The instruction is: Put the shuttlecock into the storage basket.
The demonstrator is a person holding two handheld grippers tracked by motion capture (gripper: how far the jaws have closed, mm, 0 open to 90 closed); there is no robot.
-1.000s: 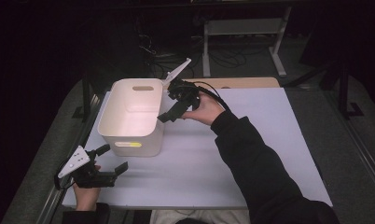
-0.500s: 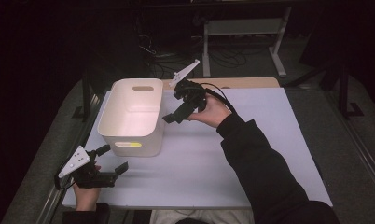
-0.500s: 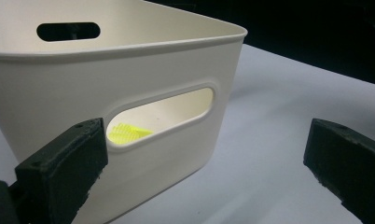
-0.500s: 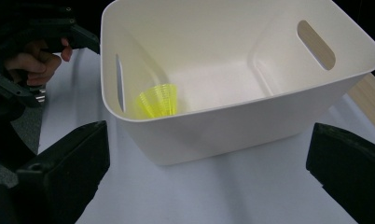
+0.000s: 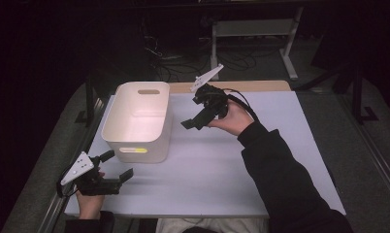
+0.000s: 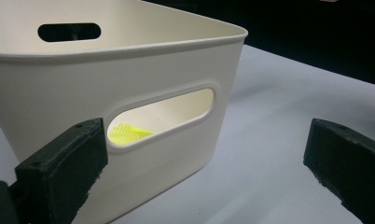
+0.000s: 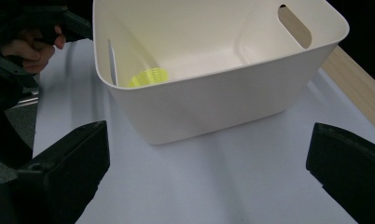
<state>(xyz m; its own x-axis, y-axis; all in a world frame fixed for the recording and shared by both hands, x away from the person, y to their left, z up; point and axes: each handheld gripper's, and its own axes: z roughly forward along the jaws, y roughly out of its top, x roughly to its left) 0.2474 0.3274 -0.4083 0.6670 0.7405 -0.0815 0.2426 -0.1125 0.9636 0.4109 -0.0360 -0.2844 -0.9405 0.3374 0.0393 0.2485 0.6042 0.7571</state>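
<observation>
Drawn back from the cream plastic bin (image 5: 139,121), the right claw (image 5: 199,116) hangs wide open, empty — left claw (image 5: 116,167) likewise; approach the bin's rim squarely.

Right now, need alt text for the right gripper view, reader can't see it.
A white plastic bin with handle cutouts sits on a pale tabletop, a yellow ridged object lying inside at its bottom. The right gripper has its two black jaws wide open in the foreground, holding nothing.
</observation>
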